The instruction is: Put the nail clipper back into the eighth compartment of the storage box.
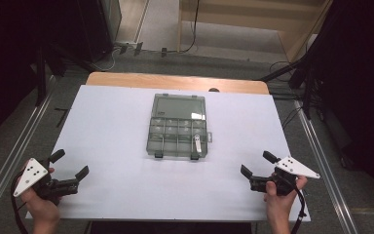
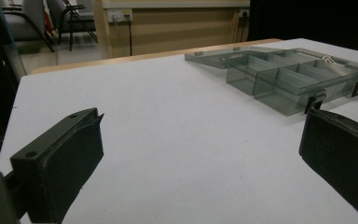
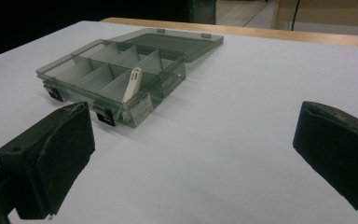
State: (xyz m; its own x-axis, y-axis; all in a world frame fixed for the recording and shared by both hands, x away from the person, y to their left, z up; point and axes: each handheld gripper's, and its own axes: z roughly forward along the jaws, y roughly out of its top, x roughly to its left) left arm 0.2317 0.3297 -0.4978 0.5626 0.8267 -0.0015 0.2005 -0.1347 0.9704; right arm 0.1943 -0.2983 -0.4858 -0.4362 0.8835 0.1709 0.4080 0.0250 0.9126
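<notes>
A smoky clear compartment box (image 1: pixel 178 126) lies in the middle of the white table, its lid folded back flat on the far side. A small white piece (image 1: pixel 197 144) leans in the near right compartment, also seen as the white piece (image 3: pixel 132 84). My left gripper (image 1: pixel 70 164) rests open at the near left corner, well short of the box (image 2: pixel 289 77). At the near right my right gripper (image 1: pixel 258 163) is open too, empty, with the box (image 3: pixel 116 74) ahead to its left.
The white table top (image 1: pixel 107 122) has a wooden strip (image 1: pixel 175 80) along its far edge. Metal rails (image 1: pixel 321 161) run along both sides on the floor. Chairs (image 2: pixel 51 18) and cables stand beyond the table.
</notes>
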